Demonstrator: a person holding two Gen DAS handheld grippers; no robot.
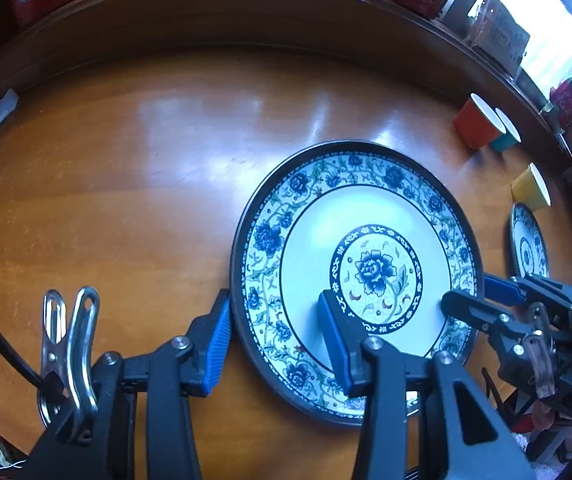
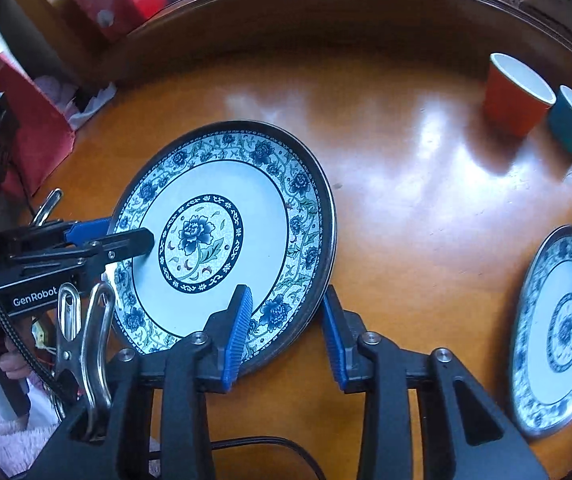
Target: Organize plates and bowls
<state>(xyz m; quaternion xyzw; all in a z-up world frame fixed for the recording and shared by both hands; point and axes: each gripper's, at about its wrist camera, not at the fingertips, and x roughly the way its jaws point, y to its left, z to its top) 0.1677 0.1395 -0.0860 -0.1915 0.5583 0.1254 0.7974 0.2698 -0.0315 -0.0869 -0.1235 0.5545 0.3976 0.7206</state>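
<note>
Wood table [image 1: 125, 200]: both tools [image 1: 277, 344] [image 2: 286, 332] apart, straddling plate [image 1: 366, 208] rim, unclamped.

Daylit fisheye pair, strong barrel distortion, dark vignetted corners.
Light enters from the blown-out window [image 1: 542, 28] past the tabletop's far right edge. White glare streaks across the glossy wooden tabletop [image 1: 133, 200]. Paper cups [image 2: 518, 92] cast shadows toward the near edge. Centre sharp; edges smeared, second plate [image 2: 558, 332] at the right edge soft.
</note>
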